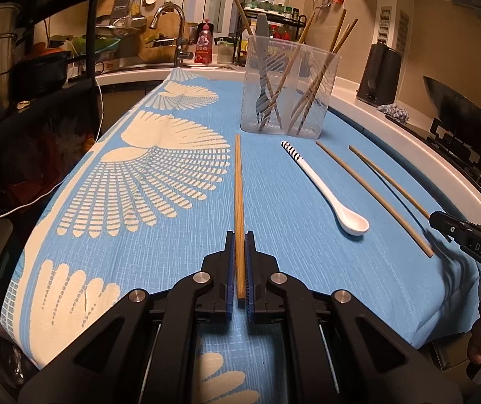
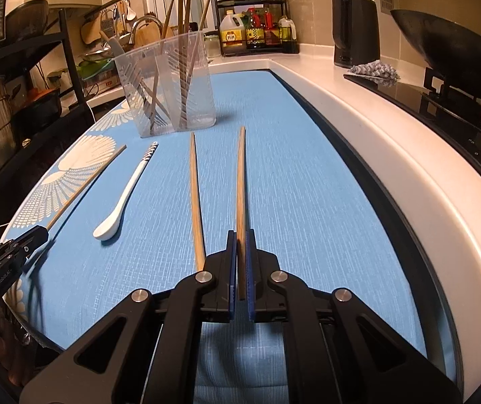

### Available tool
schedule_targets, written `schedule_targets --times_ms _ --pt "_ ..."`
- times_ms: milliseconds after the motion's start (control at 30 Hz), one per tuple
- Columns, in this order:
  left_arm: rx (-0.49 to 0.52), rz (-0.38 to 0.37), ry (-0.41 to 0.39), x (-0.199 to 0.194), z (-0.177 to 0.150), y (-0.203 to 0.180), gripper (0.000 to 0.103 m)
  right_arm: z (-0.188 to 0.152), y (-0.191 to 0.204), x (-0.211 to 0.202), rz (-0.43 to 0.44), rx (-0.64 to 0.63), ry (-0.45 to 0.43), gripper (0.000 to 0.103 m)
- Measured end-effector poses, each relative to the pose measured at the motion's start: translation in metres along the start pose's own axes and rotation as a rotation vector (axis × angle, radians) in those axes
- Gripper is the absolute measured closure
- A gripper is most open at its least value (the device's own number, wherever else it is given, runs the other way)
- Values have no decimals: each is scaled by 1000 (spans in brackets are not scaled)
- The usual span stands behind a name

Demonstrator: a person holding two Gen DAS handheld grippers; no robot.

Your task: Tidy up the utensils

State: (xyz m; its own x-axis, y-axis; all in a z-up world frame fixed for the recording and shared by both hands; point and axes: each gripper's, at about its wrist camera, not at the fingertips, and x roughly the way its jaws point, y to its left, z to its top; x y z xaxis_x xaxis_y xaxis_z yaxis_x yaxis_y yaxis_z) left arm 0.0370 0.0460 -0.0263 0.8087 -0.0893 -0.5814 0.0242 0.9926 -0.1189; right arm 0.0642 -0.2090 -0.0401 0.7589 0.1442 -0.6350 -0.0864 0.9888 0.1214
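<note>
A: Kitchen counter, blue patterned cloth (image 1: 179,222) over it, sink and racks behind. Clear container (image 1: 287,91) stands at the far end, already holding chopsticks and a grey utensil.

B: Claws?

A: Left gripper (image 1: 239,269) is nearly closed, pads pinching the near end of the left chopstick (image 1: 237,181), which lies pointing toward the container. Right gripper (image 2: 240,266) is likewise nearly closed on the right chopstick (image 2: 241,175). Between them, loose on the cloth: white spoon (image 1: 321,185) and one more chopstick (image 1: 371,195), just beside the right-held one.

B: Lifted or resting?

A: Cannot tell; far tips look on or near the cloth.

B: Advice for the step?

A: Likely lift and drop both into the container. Grip is at the very end, so each stick may pivot; raise slowly, tip the far end up over the rim, let go only once it is inside. Right side should rise straight so it doesn't nudge the neighbouring stick.

B: Anything unclear?

A: Held ends are hidden between the pads, so bite depth is unknown. Grey utensil's type is unreadable through the plastic. Right gripper is cut off at the left view's edge.
</note>
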Motion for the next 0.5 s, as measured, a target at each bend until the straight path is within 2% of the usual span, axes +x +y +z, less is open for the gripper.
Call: schedule_targets --times_ms 500 --pt "29 -1 -77 -23 15 -2 97 23 2 -35 9 -14 -96 98"
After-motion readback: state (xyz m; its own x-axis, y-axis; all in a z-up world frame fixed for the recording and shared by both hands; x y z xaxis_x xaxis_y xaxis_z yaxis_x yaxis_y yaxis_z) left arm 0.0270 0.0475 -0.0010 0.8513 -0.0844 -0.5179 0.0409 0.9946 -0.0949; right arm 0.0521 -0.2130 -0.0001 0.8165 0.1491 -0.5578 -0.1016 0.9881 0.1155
